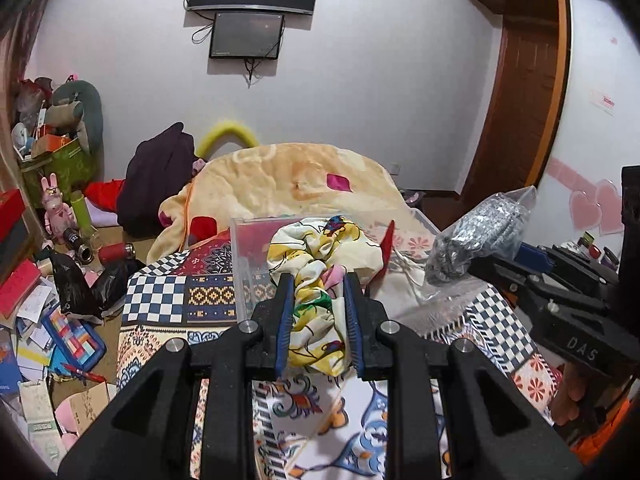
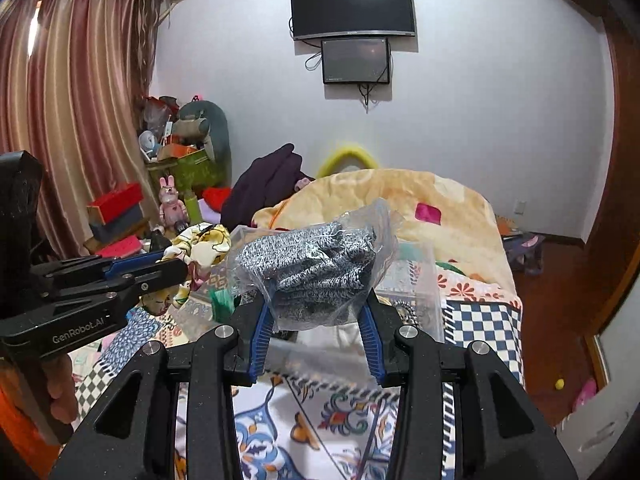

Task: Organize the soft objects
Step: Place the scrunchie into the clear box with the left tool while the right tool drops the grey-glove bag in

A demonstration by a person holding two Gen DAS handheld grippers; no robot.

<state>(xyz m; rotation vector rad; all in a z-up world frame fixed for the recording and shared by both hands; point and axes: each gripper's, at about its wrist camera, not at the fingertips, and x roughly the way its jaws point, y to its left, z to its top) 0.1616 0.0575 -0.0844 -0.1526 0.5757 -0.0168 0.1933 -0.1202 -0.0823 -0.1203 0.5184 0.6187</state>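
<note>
Left claw (image 1: 316, 280): clamped on the yellow printed cloth (image 1: 320, 264), which is bunched between the two blue pads; part of it hangs below them and the rest billows up ahead of the tips.

Yellow printed cloth: held above the patterned bedspread (image 1: 168, 296), its upper part just in front of the clear plastic box (image 1: 244, 252). From the right wrist camera it shows at the far left, past the left claw's tips (image 2: 200, 248).

Right claw (image 2: 316, 304): clamped on the clear bag of grey knit (image 2: 312, 268); the blue pads press the bag's lower sides, and the bulk of the bag rises above and ahead of the tips.

Clear bag of grey knit: held in the air over the bedspread, in front of the clear plastic box's rim (image 2: 424, 280). From the left wrist camera it hangs at the right (image 1: 480, 236), well apart from the cloth.

Clear plastic box: stands on the bedspread, ahead of both claws.

Behind: a tan blanket (image 1: 304, 172) heaped on the bed beyond the box.
</note>
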